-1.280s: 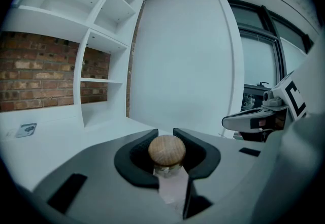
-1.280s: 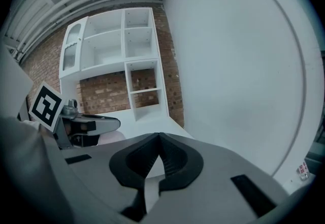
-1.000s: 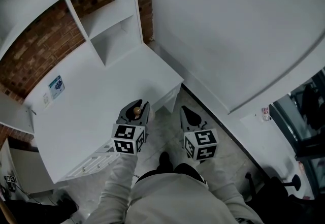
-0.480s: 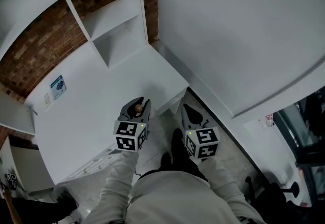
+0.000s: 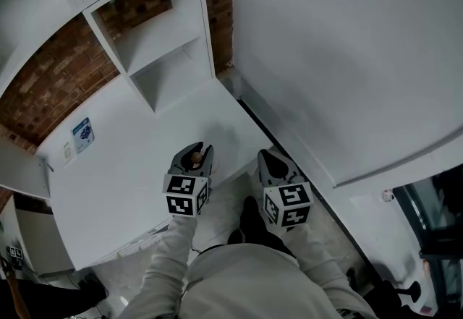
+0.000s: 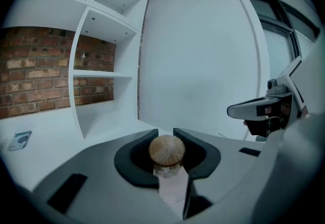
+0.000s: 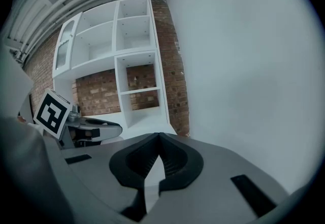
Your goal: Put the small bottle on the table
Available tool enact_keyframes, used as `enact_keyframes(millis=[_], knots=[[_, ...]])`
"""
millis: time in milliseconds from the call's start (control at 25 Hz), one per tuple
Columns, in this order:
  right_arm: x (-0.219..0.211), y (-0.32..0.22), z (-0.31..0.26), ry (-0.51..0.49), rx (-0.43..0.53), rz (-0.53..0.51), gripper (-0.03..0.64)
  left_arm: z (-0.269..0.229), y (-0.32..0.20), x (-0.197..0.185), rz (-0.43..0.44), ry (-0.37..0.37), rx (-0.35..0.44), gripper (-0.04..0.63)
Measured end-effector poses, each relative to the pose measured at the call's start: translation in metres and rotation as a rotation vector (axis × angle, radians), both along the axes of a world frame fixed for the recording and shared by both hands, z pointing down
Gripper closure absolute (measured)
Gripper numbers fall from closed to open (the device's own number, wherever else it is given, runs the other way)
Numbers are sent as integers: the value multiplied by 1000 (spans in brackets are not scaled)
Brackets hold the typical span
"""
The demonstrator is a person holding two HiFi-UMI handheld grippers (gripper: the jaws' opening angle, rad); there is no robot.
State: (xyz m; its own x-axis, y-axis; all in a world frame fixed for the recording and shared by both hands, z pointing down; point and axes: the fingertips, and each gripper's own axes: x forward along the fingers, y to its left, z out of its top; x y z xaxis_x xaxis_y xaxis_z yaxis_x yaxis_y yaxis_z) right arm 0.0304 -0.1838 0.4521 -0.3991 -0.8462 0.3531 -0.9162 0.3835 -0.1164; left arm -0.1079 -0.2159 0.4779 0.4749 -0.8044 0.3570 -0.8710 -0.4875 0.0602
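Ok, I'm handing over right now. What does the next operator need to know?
Left gripper: shut on the small bottle, gripped just below its round stopper, stopper end up.
Right gripper: shut, empty.
White table: the left gripper hangs over its near edge.
Done: bottle is in hand and at the table.
Left: lower it onto the table, open the jaws, back away.

White counter (image 5: 123,166), white shelves (image 5: 155,28), red-brown brick wall (image 5: 54,75); clear small bottle (image 6: 171,185), tan stopper (image 6: 166,150); grey left tongs (image 5: 195,151) and right tongs (image 7: 159,141), black-and-white square markers (image 5: 185,194).
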Motion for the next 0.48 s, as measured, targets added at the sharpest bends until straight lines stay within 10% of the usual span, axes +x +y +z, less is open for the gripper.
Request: enact_keyframes(millis=[480], knots=[[14,-64,6,4,-24,-45,589,7,-76,20,-33,-21,-9,490]])
